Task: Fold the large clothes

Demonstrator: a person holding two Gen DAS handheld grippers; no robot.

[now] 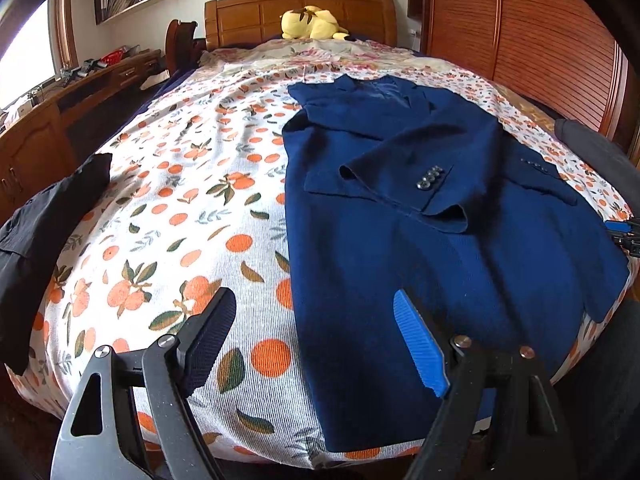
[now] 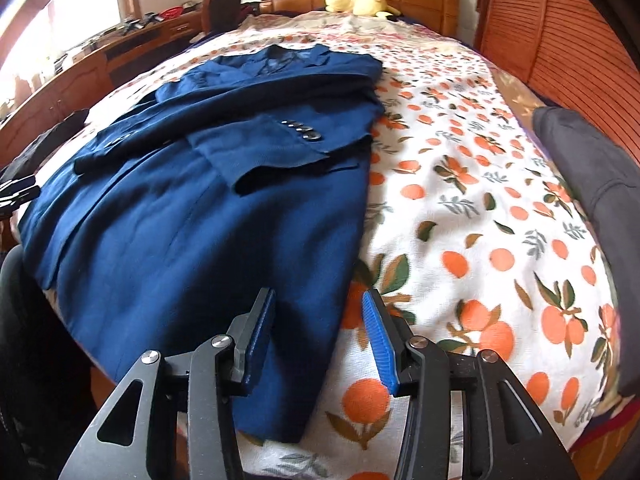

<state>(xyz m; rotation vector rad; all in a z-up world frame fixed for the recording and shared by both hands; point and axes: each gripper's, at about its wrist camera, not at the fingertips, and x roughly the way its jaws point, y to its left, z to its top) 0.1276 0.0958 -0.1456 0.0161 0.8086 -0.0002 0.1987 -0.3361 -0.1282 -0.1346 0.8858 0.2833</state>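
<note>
A navy blue blazer [image 1: 420,200] [image 2: 200,220] lies flat on the bed, collar toward the headboard. Both sleeves are folded across its front, and one cuff's buttons [image 1: 430,178] [image 2: 302,130] face up. My left gripper [image 1: 312,300] hangs open and wide over the blazer's near left hem edge, one finger over the sheet and the other over the cloth. My right gripper [image 2: 319,294] stands open with a narrower gap above the near right hem edge. Nothing is pinched between either pair of pads.
The bed wears a white sheet with an orange-fruit print [image 1: 180,200] [image 2: 480,220]. A black garment [image 1: 40,232] lies at its left edge, a dark grey one [image 2: 592,172] at its right. A yellow plush toy [image 1: 312,22] sits by the wooden headboard. A desk runs left, slatted doors right.
</note>
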